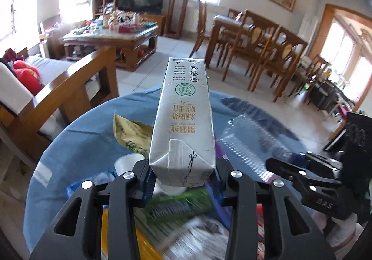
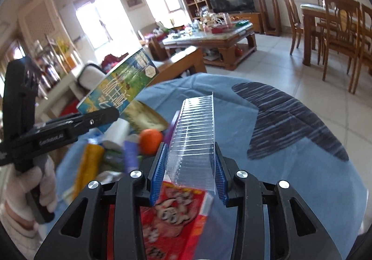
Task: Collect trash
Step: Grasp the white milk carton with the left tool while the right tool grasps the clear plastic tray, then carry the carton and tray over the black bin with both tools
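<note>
My left gripper [image 1: 183, 178] is shut on the bottom end of a silver milk carton [image 1: 183, 120] with gold lettering, and the carton juts forward above the blue-clothed round table [image 1: 76, 134]. In the right wrist view the same carton [image 2: 121, 83] shows its green printed side, held up at the left by the left gripper [image 2: 109, 113]. My right gripper [image 2: 189, 169] is shut on a clear ribbed plastic tray [image 2: 195, 134], its blue pads pressing both sides. From the left wrist view the right gripper [image 1: 286, 162] and the clear tray [image 1: 246, 141] appear at the right.
Litter lies on the cloth: a red packet [image 2: 176, 213], an orange [image 2: 151, 141], a yellow tube [image 2: 89, 162], a green packet [image 1: 179, 206], a yellowish bag [image 1: 132, 132]. A wooden sofa arm [image 1: 76, 80] stands left of the table, dining chairs [image 1: 255, 45] far right.
</note>
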### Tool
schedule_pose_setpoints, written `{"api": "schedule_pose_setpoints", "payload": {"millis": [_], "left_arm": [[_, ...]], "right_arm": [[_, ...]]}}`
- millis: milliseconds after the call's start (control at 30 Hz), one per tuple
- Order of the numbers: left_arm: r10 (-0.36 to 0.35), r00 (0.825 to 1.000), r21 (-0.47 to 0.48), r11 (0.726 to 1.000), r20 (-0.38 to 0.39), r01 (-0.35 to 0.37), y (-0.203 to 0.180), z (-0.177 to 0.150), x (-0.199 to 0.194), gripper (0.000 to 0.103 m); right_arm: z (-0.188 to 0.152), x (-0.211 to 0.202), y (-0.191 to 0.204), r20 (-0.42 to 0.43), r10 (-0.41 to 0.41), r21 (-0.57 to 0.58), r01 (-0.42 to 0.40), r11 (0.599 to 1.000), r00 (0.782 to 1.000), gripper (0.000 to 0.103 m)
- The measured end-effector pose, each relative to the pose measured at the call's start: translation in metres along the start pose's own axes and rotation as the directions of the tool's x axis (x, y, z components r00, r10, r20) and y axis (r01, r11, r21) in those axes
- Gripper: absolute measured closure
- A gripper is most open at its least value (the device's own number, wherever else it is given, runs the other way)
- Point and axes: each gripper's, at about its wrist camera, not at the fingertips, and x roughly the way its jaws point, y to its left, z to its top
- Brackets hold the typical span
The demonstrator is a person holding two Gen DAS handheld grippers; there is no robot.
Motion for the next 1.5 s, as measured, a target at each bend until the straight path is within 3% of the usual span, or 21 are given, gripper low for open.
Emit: {"api": "schedule_pose_setpoints", "payload": {"millis": [367,600,800,1067,1333,1500], "left_arm": [[-0.134,0.984,0.066,0.99,0.116,0.127,-0.064,-0.029,-0.079,0.064],[-0.252,0.962,0.147,0.961,0.111,0.234,-0.125,-0.05,-0.088,0.064],[-0.355,0.934,0.21,0.918,0.051,0.337,-0.189,-0.065,-0.064,0.064],[-0.48,0.873,0.306,0.821,-0.089,0.483,-0.299,-0.088,-0.019,0.064],[-0.501,0.827,0.358,0.746,-0.254,0.562,-0.375,-0.121,0.027,0.064],[-0.463,0.827,0.398,0.726,-0.32,0.56,-0.398,-0.136,0.038,0.064]], "right_arm": [[-0.03,-0.131,0.012,0.128,0.053,0.03,-0.057,0.998,0.99,0.066],[-0.059,-0.231,-0.021,0.193,-0.009,0.045,0.0,0.999,0.981,0.066],[-0.104,-0.313,-0.075,0.236,-0.148,0.108,0.125,0.986,0.961,0.066],[-0.18,-0.385,-0.161,0.212,-0.321,0.266,0.261,0.928,0.923,0.066],[-0.253,-0.396,-0.227,0.048,-0.433,0.366,0.388,0.846,0.9,0.066],[-0.265,-0.379,-0.233,-0.034,-0.471,0.351,0.452,0.82,0.882,0.066]]}}
